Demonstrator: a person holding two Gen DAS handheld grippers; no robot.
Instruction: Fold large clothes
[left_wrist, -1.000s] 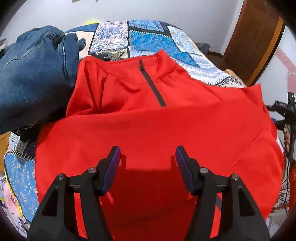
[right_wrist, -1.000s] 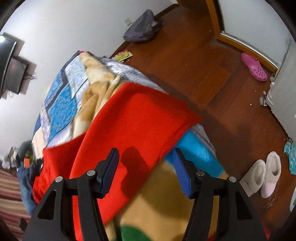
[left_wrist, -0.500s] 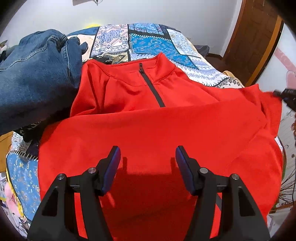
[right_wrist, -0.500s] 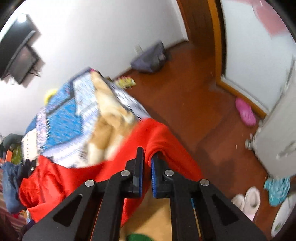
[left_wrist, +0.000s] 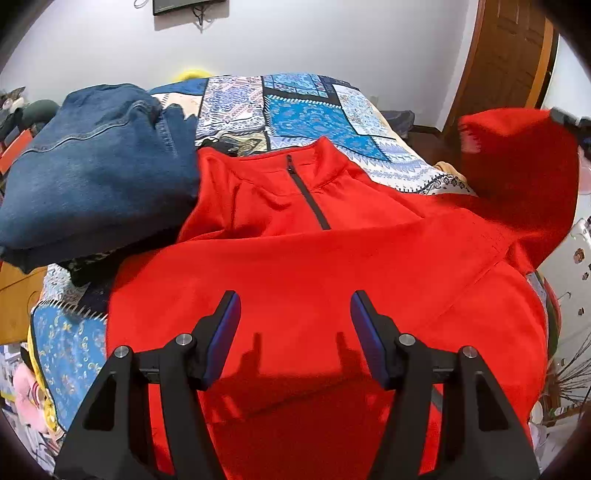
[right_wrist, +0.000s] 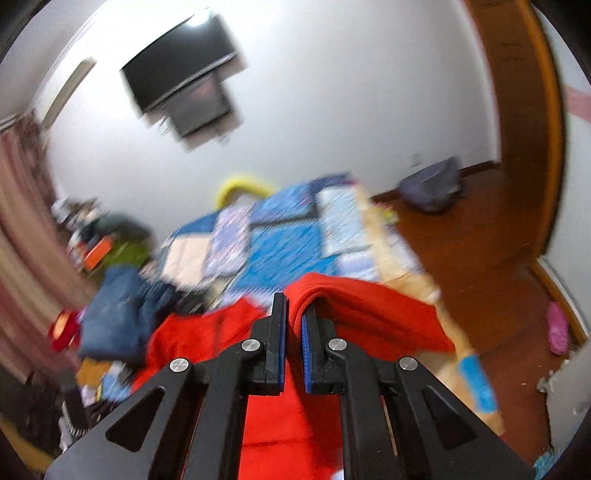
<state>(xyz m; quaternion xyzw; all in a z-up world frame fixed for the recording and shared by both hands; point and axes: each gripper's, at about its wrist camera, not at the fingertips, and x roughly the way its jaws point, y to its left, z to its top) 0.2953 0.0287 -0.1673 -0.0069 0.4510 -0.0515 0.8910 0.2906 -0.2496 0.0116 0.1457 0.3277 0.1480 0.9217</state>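
A red pullover (left_wrist: 314, 266) with a dark half zip (left_wrist: 308, 195) lies front up on a patchwork bed cover (left_wrist: 306, 110). Its right sleeve (left_wrist: 517, 170) is lifted off the bed at the right edge of the left wrist view. My right gripper (right_wrist: 293, 314) is shut on a fold of that red sleeve (right_wrist: 365, 310), which drapes over its right finger; this view is blurred. My left gripper (left_wrist: 295, 321) hovers open over the pullover's lower body, with nothing between its fingers.
Folded blue jeans (left_wrist: 92, 166) lie on the bed to the left of the pullover. A television (right_wrist: 184, 88) hangs on the far wall. Right of the bed are a wooden floor (right_wrist: 480, 258), a grey bag (right_wrist: 432, 188), a pink shoe (right_wrist: 557, 328) and a wooden door (left_wrist: 509, 62).
My right gripper closed on the red sleeve that hung over the bed's edge and lifted it high, rolling as it rose. My left gripper rose a little and stayed open.
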